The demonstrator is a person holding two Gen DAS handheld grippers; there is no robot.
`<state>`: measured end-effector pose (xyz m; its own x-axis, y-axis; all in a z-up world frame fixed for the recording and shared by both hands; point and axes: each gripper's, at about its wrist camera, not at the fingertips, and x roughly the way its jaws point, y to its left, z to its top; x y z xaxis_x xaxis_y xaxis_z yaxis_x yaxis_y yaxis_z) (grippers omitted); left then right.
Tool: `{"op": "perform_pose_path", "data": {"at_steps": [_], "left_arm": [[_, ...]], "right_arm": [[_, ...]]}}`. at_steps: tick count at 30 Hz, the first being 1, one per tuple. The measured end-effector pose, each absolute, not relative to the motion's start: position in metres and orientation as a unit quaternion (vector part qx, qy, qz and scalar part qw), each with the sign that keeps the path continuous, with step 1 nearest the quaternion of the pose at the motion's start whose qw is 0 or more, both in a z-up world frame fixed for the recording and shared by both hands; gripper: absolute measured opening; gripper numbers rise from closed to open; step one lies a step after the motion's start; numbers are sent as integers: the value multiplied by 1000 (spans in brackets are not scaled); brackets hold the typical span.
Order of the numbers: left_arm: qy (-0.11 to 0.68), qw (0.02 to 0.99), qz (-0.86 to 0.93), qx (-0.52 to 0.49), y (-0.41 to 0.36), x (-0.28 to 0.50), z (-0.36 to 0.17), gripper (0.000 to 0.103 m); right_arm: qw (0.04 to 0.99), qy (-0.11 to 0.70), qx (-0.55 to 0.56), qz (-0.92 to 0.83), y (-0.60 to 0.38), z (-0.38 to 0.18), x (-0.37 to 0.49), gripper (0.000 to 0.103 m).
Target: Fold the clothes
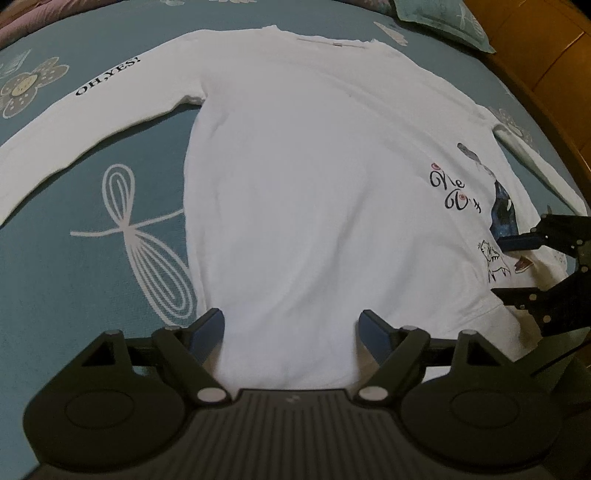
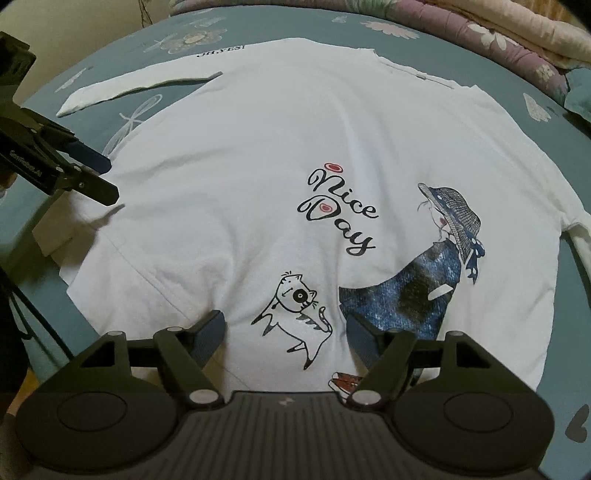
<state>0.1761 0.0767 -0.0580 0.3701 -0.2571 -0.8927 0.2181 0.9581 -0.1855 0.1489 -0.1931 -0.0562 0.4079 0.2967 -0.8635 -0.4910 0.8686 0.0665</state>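
White long-sleeved shirt [image 1: 295, 177] lies spread flat, front up, on a teal bedspread [image 1: 74, 266] printed with pale bows and flowers. Nearest the left wrist camera, the left gripper [image 1: 291, 325] hangs over the shirt's hem at 6 o'clock, jaws wide and holding nothing. At 3 o'clock in that view the right gripper [image 1: 517, 266] reaches in over the printed corner, its jaws also spread — nothing between them. From the right wrist camera, its blue-padded fingers [image 2: 212, 328] straddle a cartoon cat print [image 2: 295, 317], with a girl in a hat [image 2: 443, 251] toward 2 o'clock and the "Nice Day" lettering [image 2: 336, 210] just beyond. Farther out, one sleeve [image 1: 74, 122] marked "OH,YES!" stretches toward 9 o'clock in the left view. Past the collar at 12 o'clock, a floral quilt [image 2: 498, 33] lies bunched.
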Motion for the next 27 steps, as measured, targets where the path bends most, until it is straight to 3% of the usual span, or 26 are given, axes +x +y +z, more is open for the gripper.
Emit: {"op": "perform_pose_path", "data": {"at_steps": [8,15,17,21,27], "left_arm": [[495,852,-171,17,76,156,-61,80],[405,894,-150,120,64,98,-36,81],[379,902,-143,152,59,78,-26,81],[324,899,-177,234,19,42,-22,82],[281,856,-202,384,-52,19,-59,83]], "right_arm": [[863,441,-102,224,-197,-57,124,79],[893,399,-106,179,-199,-24,79,82],[902,370,-126,184,-196,-11,56,87],[904,346,-180,177,-179,-20,28,87],[881,300,-332,153,-142,-58,3,89]]}}
